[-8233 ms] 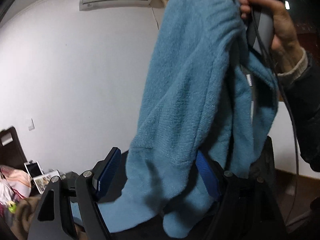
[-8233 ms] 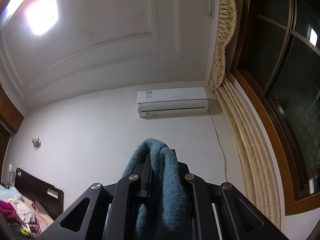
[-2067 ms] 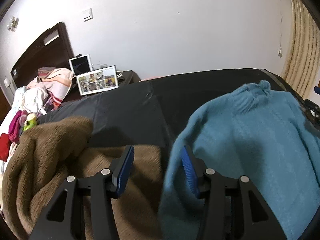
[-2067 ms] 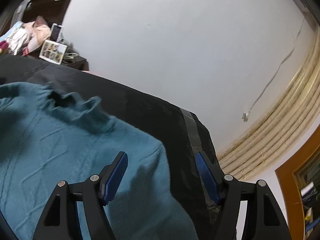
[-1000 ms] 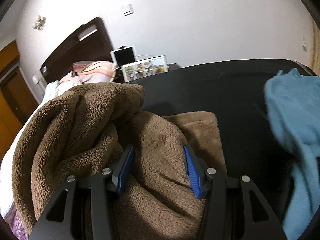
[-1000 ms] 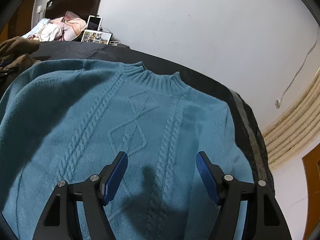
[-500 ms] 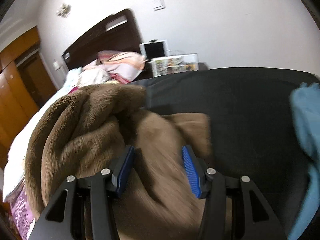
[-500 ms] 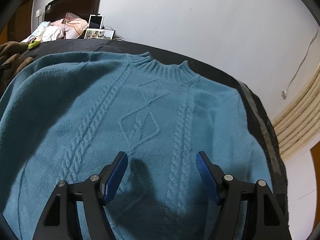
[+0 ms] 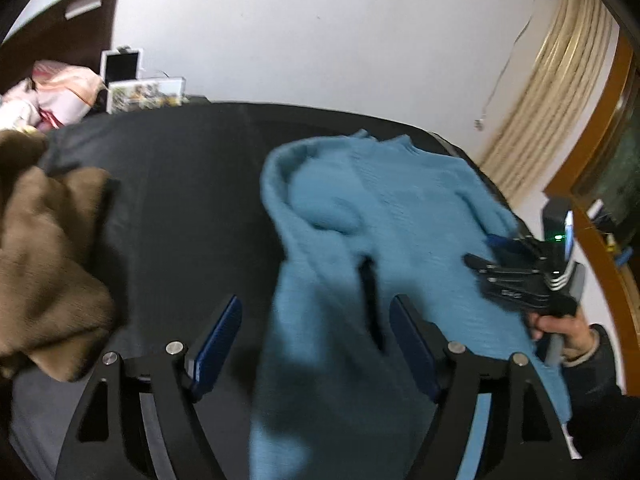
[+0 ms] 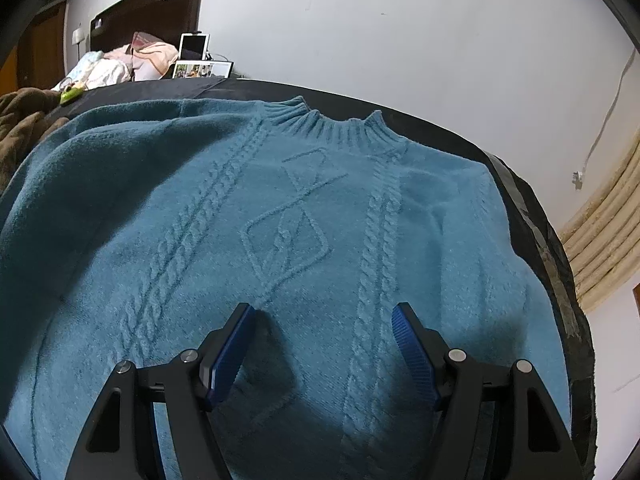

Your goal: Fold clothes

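A blue cable-knit sweater [image 10: 304, 216] lies face up on the black cover [image 9: 188, 184], collar toward the far wall. My right gripper [image 10: 323, 308] hovers open over its lower middle, pads clear of the knit. In the left wrist view the sweater [image 9: 400, 216] looks blurred, its left sleeve bunched along the near side. My left gripper [image 9: 316, 304] is over that sleeve with its jaws opening. The cloth lies under the gap and the pads do not press it. The right gripper [image 9: 486, 249] shows at the sweater's right edge, held by a hand [image 9: 560, 328].
A brown fleece [image 9: 44, 264] is heaped at the left of the cover, also seen as the fleece [image 10: 24, 120]. Pillows [image 10: 120, 64], a photo frame [image 10: 202, 69] and a tablet [image 10: 194, 46] stand by the headboard. Curtains [image 9: 552, 92] hang at the right, past the cover's edge.
My left gripper swung right, from over the brown fleece to over the blue sweater's sleeve, and its jaws stand wider. The right gripper stayed over the sweater, still open.
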`<state>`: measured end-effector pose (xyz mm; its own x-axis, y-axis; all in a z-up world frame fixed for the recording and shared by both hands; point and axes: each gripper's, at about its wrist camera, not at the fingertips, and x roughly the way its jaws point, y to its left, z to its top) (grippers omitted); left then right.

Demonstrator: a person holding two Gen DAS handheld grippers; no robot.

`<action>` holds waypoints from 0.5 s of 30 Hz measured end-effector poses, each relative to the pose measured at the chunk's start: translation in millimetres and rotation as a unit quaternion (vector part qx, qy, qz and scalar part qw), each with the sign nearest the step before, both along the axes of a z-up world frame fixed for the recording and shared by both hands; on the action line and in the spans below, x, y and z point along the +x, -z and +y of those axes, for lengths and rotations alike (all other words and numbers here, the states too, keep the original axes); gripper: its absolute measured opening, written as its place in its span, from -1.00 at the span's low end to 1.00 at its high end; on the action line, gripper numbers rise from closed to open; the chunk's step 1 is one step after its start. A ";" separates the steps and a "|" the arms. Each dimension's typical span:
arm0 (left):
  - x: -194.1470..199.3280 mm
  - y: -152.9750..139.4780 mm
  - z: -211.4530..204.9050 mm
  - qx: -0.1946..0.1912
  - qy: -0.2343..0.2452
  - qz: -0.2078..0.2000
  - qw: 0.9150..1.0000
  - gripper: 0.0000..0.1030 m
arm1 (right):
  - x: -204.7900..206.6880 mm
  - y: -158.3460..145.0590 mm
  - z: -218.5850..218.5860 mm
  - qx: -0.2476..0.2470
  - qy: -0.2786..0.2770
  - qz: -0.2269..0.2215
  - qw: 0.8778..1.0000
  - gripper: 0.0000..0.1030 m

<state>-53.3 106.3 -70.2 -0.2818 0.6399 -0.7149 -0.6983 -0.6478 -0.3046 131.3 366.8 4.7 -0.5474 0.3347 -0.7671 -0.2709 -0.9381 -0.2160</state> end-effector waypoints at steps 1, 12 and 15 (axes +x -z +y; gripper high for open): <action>1.5 2.7 4.8 -0.009 0.000 0.002 1.000 0.55 | 0.8 0.7 0.7 -0.003 0.001 0.001 1.000 0.41; -1.2 37.2 24.8 -0.051 -0.011 -0.042 0.998 -0.89 | 5.6 -2.4 5.2 -0.025 -0.001 0.015 1.000 0.41; -9.2 29.4 22.6 -0.066 -0.032 -0.020 0.997 -0.90 | 6.2 -2.4 7.1 -0.027 0.002 0.016 1.000 0.41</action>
<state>-62.5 128.9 -99.6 -0.2879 0.5212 -0.8034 -0.6438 -0.7264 -0.2406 137.4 373.9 7.0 -0.5706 0.2949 -0.7665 -0.2799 -0.9473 -0.1560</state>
